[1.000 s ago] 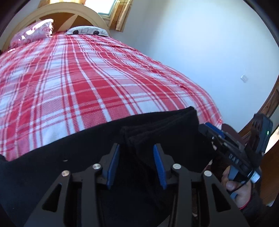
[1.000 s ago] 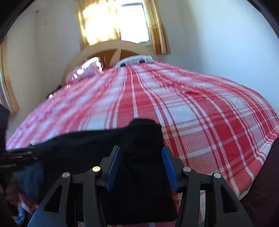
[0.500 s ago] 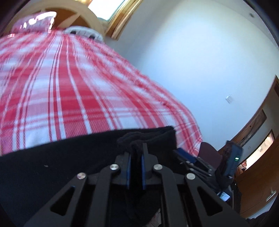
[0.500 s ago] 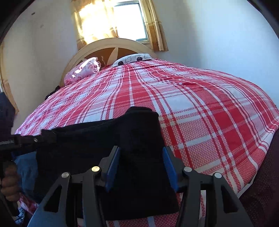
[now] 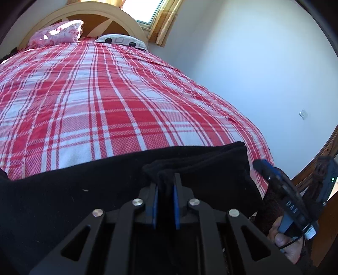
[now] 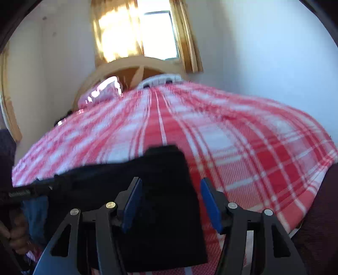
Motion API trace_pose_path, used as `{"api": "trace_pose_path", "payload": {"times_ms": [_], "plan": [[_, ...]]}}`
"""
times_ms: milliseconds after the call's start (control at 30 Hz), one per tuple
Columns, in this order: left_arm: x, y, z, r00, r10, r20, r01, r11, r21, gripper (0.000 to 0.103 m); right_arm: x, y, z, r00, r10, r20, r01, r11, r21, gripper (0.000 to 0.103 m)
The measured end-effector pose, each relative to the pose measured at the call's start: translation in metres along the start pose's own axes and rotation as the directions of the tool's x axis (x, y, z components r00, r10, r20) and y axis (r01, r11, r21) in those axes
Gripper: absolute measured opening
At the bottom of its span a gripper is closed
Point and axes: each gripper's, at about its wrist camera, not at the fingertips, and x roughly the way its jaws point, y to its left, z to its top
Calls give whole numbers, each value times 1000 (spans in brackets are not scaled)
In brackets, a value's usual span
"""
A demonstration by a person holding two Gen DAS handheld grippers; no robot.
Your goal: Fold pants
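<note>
The black pants (image 5: 63, 190) lie across the near end of the bed with the red and white plaid cover (image 5: 95, 95). My left gripper (image 5: 165, 196) is shut on a raised fold of the pants' edge. My right gripper (image 6: 171, 201) is open, its blue pads (image 6: 132, 203) on either side of the pants' end (image 6: 164, 190) without touching it. The right gripper also shows at the right of the left wrist view (image 5: 281, 190), past the pants' corner.
A curved wooden headboard (image 5: 118, 19) with a pink pillow (image 5: 57, 32) and a white pillow (image 5: 120, 40) stands at the far end. A white wall (image 5: 253, 63) runs along the bed's right side. A curtained window (image 6: 147, 31) is above the headboard.
My left gripper has closed on the fold of pants and still holds it. My right gripper has stayed open around the pants' end, and its view has shifted and blurred.
</note>
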Motion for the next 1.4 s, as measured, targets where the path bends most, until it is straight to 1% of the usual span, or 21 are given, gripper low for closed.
{"api": "trace_pose_path", "payload": {"times_ms": [67,100,133,167,200,267,333,467,567,600,667,800,900,933,1000,1067,1167,1200,1267,1333,1400], "plan": [[4,-4,-2,1000,28,-7,-28,1000,7,14,-6,9,9,999,7,48,-5,999,-42,55],[6,-5,-3,999,42,-10,-42,999,9,16,-2,13,14,999,17,47,-13,998,-67,48],[5,-4,-3,999,51,-2,-51,999,9,19,7,17,18,999,30,28,-28,996,-79,30],[4,-3,-3,998,57,0,-57,998,8,21,17,17,20,999,46,7,-45,996,-75,25],[5,-1,-2,998,63,-4,-63,998,7,23,31,16,20,998,64,-17,-65,997,-53,25],[1,3,0,995,104,-7,-103,995,7,38,64,8,15,990,79,-120,-80,997,-1,24],[-9,8,2,994,111,6,-111,994,8,40,66,-1,14,988,120,-98,-114,991,69,24],[-38,22,1,982,182,50,-184,982,33,59,56,-1,21,985,124,-116,-115,990,85,25],[-71,45,-9,971,217,96,-219,976,13,63,23,2,23,985,171,-19,-168,978,122,28],[-84,57,-14,964,242,109,-243,970,-7,65,11,9,20,983,181,10,-181,978,101,29],[-107,79,-24,942,308,134,-304,951,-52,67,-9,28,14,982,187,43,-189,981,54,42],[-163,133,-46,854,495,159,-472,866,-165,67,-17,69,-2,949,314,-1,-313,947,77,46],[-203,177,-67,761,630,154,-573,764,-296,71,-19,111,-11,906,421,-34,-419,907,43,46],[-216,192,-76,721,679,139,-606,715,-349,71,-19,122,-13,897,440,-42,-439,898,35,46],[-232,213,-92,689,714,124,-605,661,-445,71,-15,145,-21,870,487,-80,-485,873,47,46],[-238,227,-107,699,705,118,-556,640,-531,71,-11,166,-30,839,527,-135,-524,850,57,46],[-220,242,-123,742,665,81,-489,620,-613,69,-10,186,-38,816,549,-180,-553,833,36,46],[-211,244,-126,742,667,61,-499,611,-615,69,-11,193,-40,811,553,-193,-559,829,25,46],[-200,237,-125,708,703,65,-545,603,-583,69,-14,197,-42,810,551,-200,-561,828,7,46],[-194,235,-124,696,716,59,-568,599,-564,69,-15,195,-40,816,542,-199,-554,833,-3,46],[-196,234,-126,695,716,67,-563,600,-568,68,-17,191,-40,824,533,-193,-542,840,6,46]]}}
